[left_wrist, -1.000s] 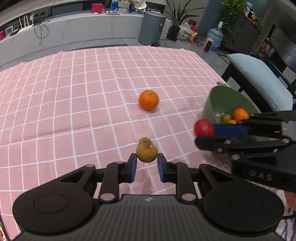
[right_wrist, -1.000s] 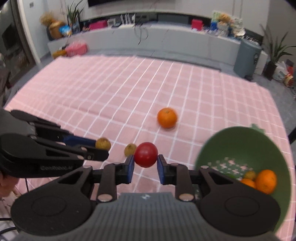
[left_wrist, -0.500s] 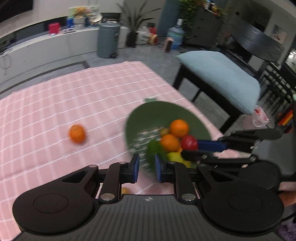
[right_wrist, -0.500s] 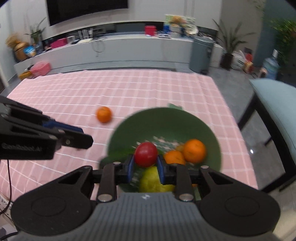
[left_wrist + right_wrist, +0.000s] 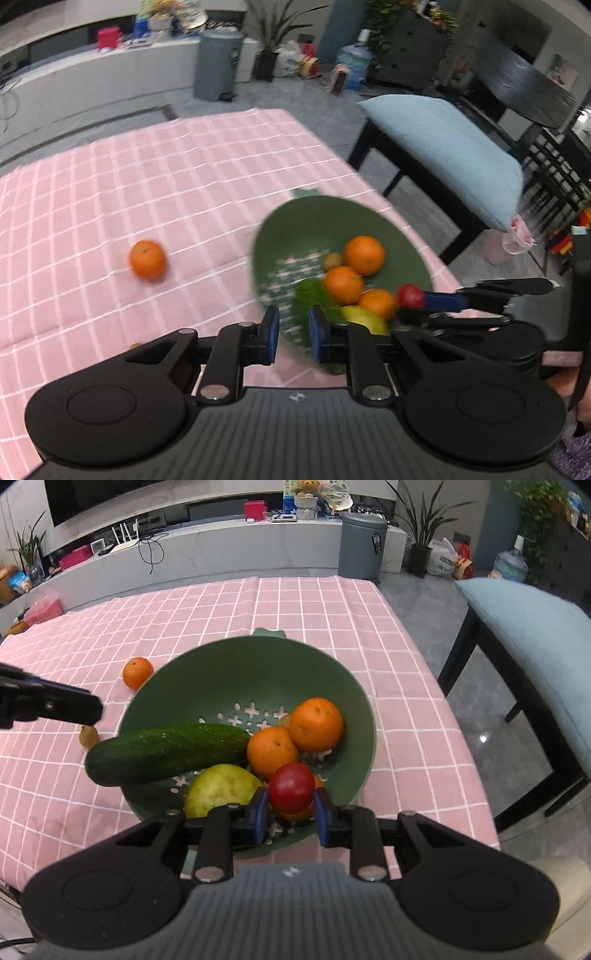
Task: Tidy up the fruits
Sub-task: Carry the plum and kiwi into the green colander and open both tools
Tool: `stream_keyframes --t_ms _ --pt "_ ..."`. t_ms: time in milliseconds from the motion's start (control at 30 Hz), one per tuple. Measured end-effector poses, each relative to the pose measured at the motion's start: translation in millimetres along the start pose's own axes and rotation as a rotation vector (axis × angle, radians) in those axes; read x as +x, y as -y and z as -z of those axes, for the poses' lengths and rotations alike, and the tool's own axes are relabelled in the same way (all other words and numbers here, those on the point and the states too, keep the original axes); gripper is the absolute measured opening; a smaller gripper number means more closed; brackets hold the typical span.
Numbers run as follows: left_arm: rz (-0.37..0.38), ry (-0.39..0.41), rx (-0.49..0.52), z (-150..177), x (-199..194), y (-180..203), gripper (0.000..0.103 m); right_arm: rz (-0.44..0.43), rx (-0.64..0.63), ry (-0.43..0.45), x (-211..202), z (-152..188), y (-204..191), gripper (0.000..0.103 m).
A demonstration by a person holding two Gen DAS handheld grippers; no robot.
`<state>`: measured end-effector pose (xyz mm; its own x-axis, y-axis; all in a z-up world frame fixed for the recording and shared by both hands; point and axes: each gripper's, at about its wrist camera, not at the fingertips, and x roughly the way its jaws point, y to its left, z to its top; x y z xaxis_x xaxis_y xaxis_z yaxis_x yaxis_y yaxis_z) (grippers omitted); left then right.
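Note:
A green colander bowl [image 5: 258, 657] sits near the right edge of the pink checked cloth. It holds a cucumber [image 5: 166, 751], two oranges [image 5: 316, 723], a yellow-green pear [image 5: 218, 788] and more fruit underneath. My right gripper [image 5: 290, 805] is shut on a red tomato [image 5: 291, 788] just above the bowl's near side. My left gripper [image 5: 293, 332] is shut with nothing between its pads, at the bowl's left rim. A small brown fruit [image 5: 88, 735] lies on the cloth under the left gripper's tip. One loose orange [image 5: 147, 259] rests further left.
A dark chair with a light blue cushion [image 5: 535, 627] stands close beyond the table's right edge. A grey bin [image 5: 364, 546] and a low white shelf are on the far side. Pink cloth [image 5: 110, 184] stretches to the left.
Both grippers swung right to the bowl. The brown fruit left my left gripper, whose pads closed empty. The right one carried the tomato over the bowl.

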<state>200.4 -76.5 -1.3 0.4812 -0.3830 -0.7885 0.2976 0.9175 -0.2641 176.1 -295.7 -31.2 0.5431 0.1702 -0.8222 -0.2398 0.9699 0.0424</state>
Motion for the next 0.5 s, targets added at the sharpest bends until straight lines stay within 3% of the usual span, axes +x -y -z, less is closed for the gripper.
stream_keyframes --t_ms 200,500 --pt "-0.058 -0.072 -0.05 18 12 -32 0.02 -0.036 0.034 -0.003 11 -3 5 0.023" --pt "-0.034 -0.125 0.028 45 35 -27 0.029 -0.046 0.061 -0.001 16 -6 7 0.024"
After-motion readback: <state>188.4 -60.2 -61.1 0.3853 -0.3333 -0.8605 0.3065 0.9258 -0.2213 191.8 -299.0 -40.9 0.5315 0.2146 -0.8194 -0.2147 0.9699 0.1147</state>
